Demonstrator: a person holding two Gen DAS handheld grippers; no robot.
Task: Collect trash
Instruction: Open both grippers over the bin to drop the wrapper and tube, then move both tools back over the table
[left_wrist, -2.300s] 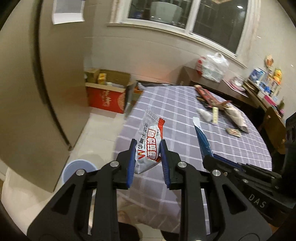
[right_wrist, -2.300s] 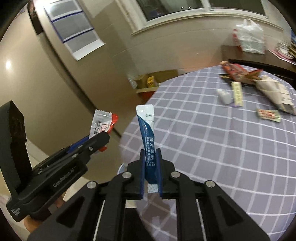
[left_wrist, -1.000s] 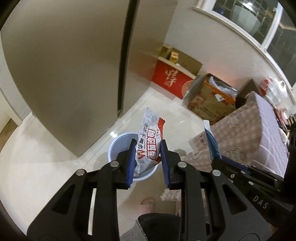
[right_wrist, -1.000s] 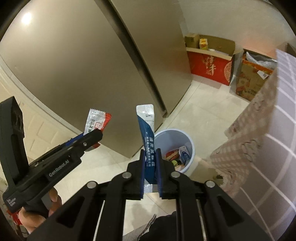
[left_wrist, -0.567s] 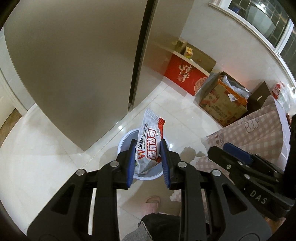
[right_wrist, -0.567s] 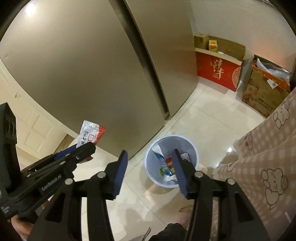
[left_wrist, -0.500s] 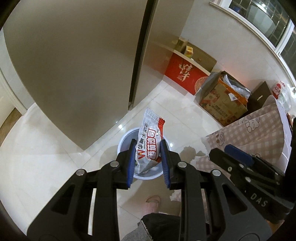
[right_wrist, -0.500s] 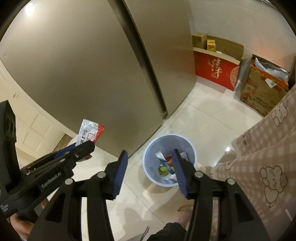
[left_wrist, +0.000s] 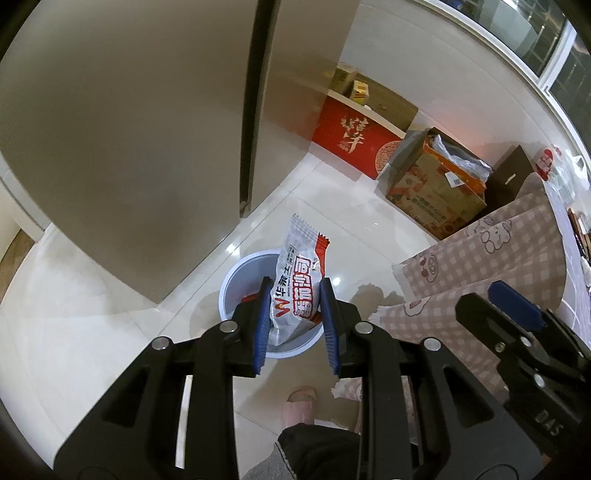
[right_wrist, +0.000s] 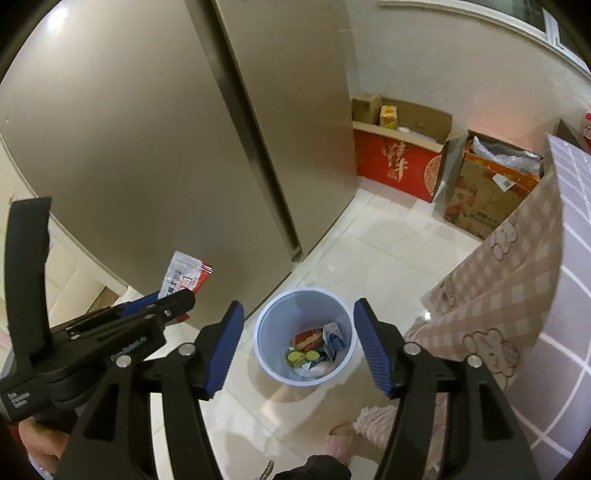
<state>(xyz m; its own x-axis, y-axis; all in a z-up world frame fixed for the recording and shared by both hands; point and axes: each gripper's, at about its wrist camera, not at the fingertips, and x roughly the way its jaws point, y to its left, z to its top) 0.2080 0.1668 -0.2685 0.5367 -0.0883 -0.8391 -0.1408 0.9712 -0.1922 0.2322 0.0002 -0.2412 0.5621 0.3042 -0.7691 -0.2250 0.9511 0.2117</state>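
right tool (right_wrist: 298, 345): jaws just opened, empty, blue sachet dropped into bin (right_wrist: 271, 363) | left tool (left_wrist: 295, 325): grips snack wrapper (left_wrist: 300, 284) over bin | next: release it

- The bin (right_wrist: 306, 334) mouth stands open from above, wrappers lying low inside.
- Far left, the refrigerator (right_wrist: 177, 140) walls off that side.
- Right, the draped tablecloth (right_wrist: 517, 266) hangs close.
- Far, a red box (right_wrist: 397, 168) and carton (right_wrist: 487, 199) leave bare floor between.
- Near, a slippered foot (right_wrist: 341, 439) stands.
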